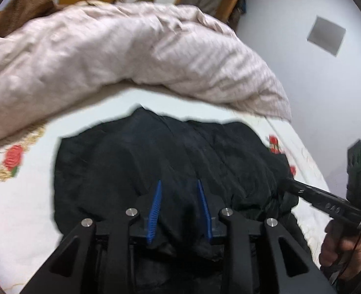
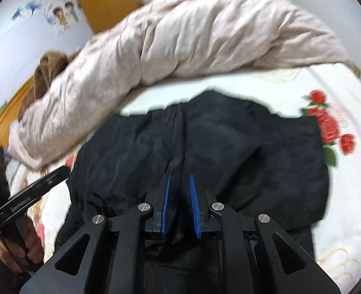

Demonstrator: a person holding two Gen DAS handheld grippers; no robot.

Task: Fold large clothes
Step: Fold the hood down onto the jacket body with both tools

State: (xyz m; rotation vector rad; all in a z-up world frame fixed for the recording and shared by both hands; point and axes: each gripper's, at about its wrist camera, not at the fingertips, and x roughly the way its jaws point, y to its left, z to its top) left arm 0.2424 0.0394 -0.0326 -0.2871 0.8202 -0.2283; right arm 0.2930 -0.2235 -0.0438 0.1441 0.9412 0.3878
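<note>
A bed [image 1: 21, 220] with a rose-printed sheet carries a bunched pink quilt [image 1: 106, 56] beyond both tools. The black garment [image 1: 131, 161] lies flat directly ahead of and beneath them. The left tool [image 1: 179, 183] and right tool [image 2: 180, 177] stand slightly spread, pads clear of the cloth.

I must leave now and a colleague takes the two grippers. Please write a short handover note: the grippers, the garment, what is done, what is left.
Left gripper: jaws apart over the black garment, cloth between the pads, not pinched.
Right gripper: jaws a little apart, same garment, no grip.
The garment lies bunched on the flowered sheet, in front of the pink quilt.
Done: appears partly folded.
Left: probably smooth it and finish the fold.
</note>
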